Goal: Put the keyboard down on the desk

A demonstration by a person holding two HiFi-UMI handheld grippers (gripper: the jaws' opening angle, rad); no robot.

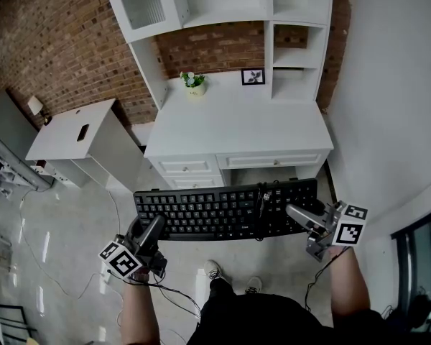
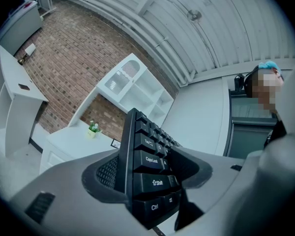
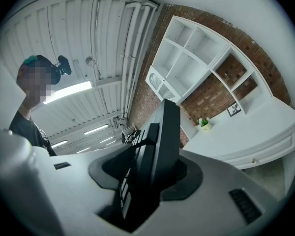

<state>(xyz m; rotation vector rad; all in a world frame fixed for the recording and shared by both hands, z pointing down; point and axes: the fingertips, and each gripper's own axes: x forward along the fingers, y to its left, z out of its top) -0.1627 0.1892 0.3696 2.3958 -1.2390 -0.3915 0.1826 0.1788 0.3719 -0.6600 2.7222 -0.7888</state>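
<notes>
A black keyboard hangs in the air in front of the white desk, held level at both ends. My left gripper is shut on its left end; in the left gripper view the Ctrl and Shift keys of the keyboard sit between the jaws of that gripper. My right gripper is shut on the right end, and in the right gripper view the keyboard stands edge-on between the jaws of that gripper. Its cable runs over the keys near the middle.
On the desk's back stand a small potted plant and a framed picture, under a white shelf hutch. A grey side table stands to the left. Cables lie on the floor. The person's shoes are below the keyboard.
</notes>
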